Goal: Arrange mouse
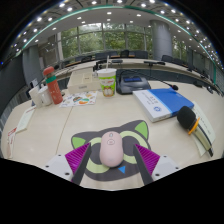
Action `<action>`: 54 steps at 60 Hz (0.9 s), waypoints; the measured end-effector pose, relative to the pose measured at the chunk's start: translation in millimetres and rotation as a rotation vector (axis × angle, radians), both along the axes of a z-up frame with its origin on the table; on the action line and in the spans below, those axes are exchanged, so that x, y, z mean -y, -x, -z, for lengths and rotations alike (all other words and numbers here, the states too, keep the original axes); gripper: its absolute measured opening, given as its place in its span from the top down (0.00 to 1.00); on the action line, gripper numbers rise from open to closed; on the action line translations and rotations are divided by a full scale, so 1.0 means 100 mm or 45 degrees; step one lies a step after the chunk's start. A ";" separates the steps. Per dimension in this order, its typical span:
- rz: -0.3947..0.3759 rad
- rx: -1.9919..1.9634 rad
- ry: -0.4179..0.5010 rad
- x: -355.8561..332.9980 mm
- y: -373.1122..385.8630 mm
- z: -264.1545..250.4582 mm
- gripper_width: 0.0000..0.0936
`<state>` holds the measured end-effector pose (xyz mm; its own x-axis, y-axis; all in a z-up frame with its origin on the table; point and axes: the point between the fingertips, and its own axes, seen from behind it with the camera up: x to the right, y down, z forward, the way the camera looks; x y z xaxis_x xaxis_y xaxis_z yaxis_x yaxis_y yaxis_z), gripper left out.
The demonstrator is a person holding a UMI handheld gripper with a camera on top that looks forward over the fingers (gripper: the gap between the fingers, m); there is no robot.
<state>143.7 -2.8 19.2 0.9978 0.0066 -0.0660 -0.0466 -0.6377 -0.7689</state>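
Pale pink mouse (111, 148) between open jaws

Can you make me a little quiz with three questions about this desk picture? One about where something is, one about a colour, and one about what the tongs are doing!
1. Where is the mouse?
A. beside the cup
B. between the fingers of the tongs, on the mouse pad
C. on top of the book

2. What colour is the mouse?
A. pale pink
B. blue
C. black

3. What are the tongs doing?
A. clamped shut on the cup
B. open, with the mouse between the fingers
C. holding the book in the air

Answers:
1 B: the mouse lies on the dark pad, with a finger on each side.
2 A: its shell looks pale pink.
3 B: the fingers stand apart, with a gap at each side of the mouse.
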 end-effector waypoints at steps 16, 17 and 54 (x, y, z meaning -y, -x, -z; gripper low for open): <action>0.016 0.127 -0.087 1.04 0.06 -0.98 0.09; 0.019 0.132 -0.093 1.13 0.08 -1.04 0.08; 0.052 0.200 -0.202 3.48 0.67 -2.06 0.09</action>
